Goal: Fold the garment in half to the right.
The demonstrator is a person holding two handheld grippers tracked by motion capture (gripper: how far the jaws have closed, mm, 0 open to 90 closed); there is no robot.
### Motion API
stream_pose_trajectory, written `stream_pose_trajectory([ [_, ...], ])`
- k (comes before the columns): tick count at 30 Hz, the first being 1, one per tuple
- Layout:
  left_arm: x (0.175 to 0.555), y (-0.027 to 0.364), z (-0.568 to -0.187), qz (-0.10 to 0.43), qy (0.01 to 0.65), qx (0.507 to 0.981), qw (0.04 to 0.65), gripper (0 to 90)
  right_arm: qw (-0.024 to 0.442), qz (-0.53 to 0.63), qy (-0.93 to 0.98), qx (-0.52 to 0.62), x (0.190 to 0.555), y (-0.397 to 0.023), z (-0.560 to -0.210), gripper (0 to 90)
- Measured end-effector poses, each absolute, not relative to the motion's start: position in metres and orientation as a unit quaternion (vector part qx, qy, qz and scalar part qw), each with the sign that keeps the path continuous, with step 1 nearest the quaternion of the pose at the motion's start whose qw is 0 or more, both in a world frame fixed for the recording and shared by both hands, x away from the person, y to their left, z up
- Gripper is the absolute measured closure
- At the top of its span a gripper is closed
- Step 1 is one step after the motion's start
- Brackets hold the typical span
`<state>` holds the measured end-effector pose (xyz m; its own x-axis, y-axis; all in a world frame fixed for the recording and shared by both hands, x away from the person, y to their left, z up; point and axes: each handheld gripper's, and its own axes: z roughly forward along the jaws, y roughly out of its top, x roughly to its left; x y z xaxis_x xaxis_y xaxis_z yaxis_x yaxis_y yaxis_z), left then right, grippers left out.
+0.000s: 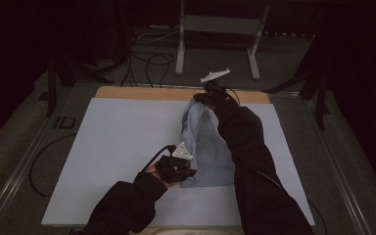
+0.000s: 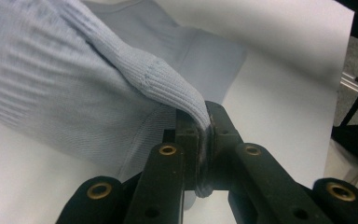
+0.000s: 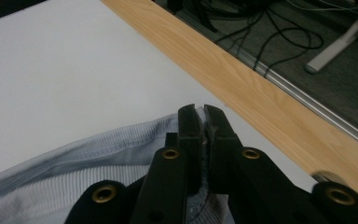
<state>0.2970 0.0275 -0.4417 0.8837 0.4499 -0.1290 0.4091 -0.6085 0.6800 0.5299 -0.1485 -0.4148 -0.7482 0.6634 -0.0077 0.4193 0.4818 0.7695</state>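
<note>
Sweater (image 1: 203, 147) lies on the white board (image 1: 117, 142) right of centre, your left gripper (image 2: 204, 135) clamped on a cuff at its near end, right gripper (image 3: 204, 135) clamped on its far edge, so lift both evenly and keep it taut.

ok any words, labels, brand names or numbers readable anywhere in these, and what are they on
None: no readable text in any view.
The light blue knit garment shows ribbed fabric, with no tag or print.
The left gripper and right gripper, both clamped on it, show brass screws and no markings.
The white sheet and the wooden table edge are blank.
</note>
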Motion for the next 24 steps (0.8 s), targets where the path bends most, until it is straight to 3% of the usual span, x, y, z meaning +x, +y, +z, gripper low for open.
stream_pose_trajectory([
  [24, 0.300, -0.033, -0.448, 0.019, 0.205, 0.912, 0.354, 86.5, 0.156, 0.389, 0.837, 0.351, 0.535, -0.195, -0.430, 87.4],
])
